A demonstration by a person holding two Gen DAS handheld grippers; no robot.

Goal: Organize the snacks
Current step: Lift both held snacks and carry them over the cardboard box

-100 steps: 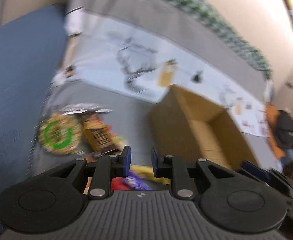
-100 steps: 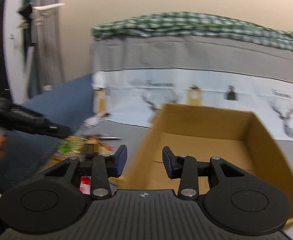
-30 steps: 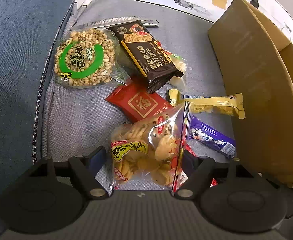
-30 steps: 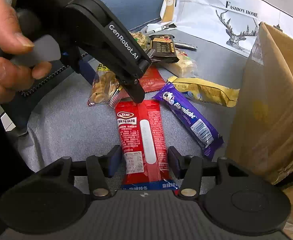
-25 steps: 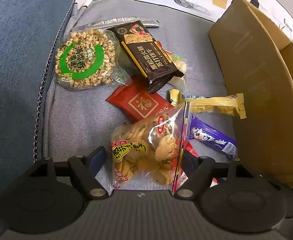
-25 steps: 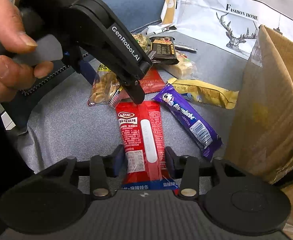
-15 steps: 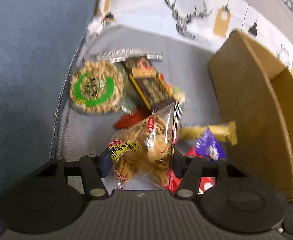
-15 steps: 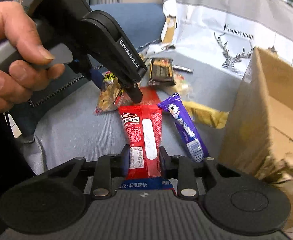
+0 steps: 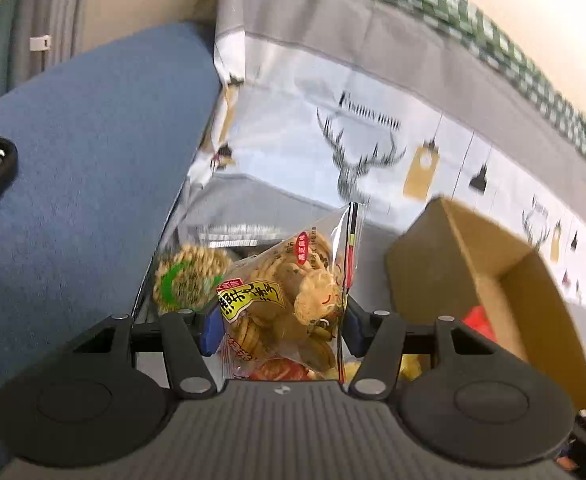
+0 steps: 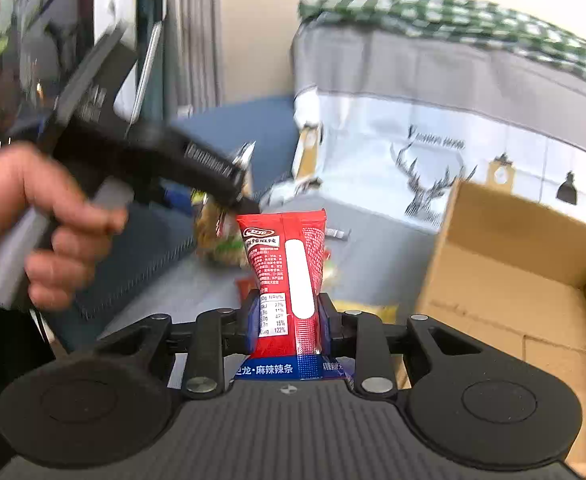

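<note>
My left gripper (image 9: 279, 330) is shut on a clear bag of round crackers (image 9: 289, 300) and holds it up above the grey cushion. My right gripper (image 10: 289, 320) is shut on a red spicy-strip packet (image 10: 289, 272), lifted off the cushion. The open cardboard box (image 9: 493, 280) stands to the right; it also shows in the right wrist view (image 10: 513, 264). A red patch (image 9: 479, 320) shows inside it. The left gripper, held by a hand, shows blurred at the left of the right wrist view (image 10: 209, 168).
A round green-label snack (image 9: 187, 280) lies on the grey cushion left of the held bag. Other snacks lie below, mostly hidden. A deer-print cloth (image 9: 373, 140) hangs behind. Blue fabric (image 9: 73, 160) spreads on the left.
Both grippers closed on their snacks and lifted them off the cushion. Both views tilted upward, toward the back cloth and box.
</note>
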